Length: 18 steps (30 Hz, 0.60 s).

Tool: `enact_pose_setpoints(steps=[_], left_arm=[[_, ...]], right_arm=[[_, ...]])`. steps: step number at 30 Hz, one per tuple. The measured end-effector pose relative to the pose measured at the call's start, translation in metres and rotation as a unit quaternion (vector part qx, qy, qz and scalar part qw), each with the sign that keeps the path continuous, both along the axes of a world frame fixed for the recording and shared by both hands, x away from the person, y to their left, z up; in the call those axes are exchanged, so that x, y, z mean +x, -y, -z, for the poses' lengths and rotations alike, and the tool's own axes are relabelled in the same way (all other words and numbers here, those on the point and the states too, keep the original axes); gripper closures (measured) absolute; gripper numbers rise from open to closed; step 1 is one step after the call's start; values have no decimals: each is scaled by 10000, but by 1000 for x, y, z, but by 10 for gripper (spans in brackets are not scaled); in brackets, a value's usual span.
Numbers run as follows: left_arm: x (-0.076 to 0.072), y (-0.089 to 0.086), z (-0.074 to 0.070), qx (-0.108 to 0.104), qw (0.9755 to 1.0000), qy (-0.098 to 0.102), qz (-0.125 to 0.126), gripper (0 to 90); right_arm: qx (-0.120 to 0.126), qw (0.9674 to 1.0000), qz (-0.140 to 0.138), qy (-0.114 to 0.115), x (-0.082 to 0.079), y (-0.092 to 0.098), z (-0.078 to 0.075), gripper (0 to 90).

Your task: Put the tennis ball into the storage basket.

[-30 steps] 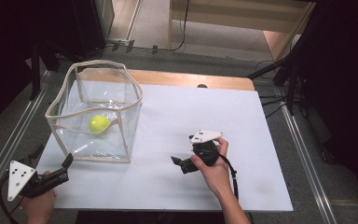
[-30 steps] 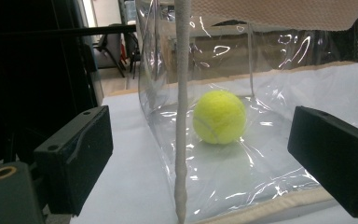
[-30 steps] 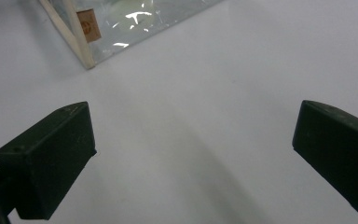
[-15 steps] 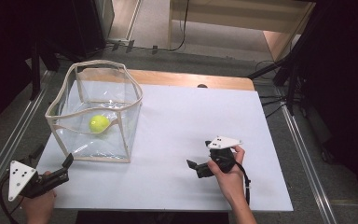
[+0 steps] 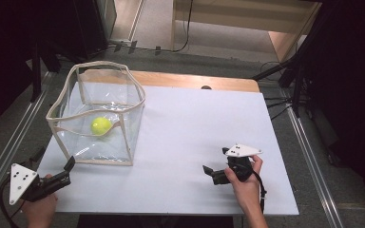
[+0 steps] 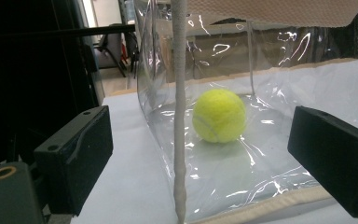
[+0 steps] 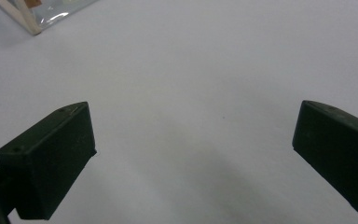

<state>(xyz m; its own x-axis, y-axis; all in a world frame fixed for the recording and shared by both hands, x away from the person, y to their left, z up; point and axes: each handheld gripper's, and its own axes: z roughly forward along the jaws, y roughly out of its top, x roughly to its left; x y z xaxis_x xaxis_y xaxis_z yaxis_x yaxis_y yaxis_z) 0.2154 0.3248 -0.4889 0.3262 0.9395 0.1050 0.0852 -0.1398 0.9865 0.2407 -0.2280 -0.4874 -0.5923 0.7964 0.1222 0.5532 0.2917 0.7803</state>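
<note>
A white table [image 5: 190,123] with a wooden far edge carries a clear plastic bin [image 5: 97,116] at its left edge, holding a yellow tennis ball [image 5: 101,126]; dark room around. Left gripper [image 5: 69,166] and right gripper [image 5: 209,172] hang with jaws spread, empty.

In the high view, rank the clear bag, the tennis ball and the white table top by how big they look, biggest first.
1. White table top
2. Clear bag, well smaller than the table top
3. Tennis ball, smallest, lying inside the bag

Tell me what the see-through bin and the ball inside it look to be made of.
Bin: apparently soft clear plastic film, glossy, shown by wrinkles and glare; its beige edging looks like woven fabric tape. Tennis ball: yellow-green fuzzy felt, matte, with a faint curved seam; presumably rubber beneath.
</note>
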Motion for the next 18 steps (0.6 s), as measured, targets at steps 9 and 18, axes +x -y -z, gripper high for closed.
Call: enact_pose_setpoints(steps=[9,18], left_arm=[[0,0,0,15,10000,-8,-5,69],[0,1,0,46,10000,-7,-27,69]], right_arm=[[5,9997,226,32,-7,21,0,0],[52,9991,408,52,-14,41,1,0]])
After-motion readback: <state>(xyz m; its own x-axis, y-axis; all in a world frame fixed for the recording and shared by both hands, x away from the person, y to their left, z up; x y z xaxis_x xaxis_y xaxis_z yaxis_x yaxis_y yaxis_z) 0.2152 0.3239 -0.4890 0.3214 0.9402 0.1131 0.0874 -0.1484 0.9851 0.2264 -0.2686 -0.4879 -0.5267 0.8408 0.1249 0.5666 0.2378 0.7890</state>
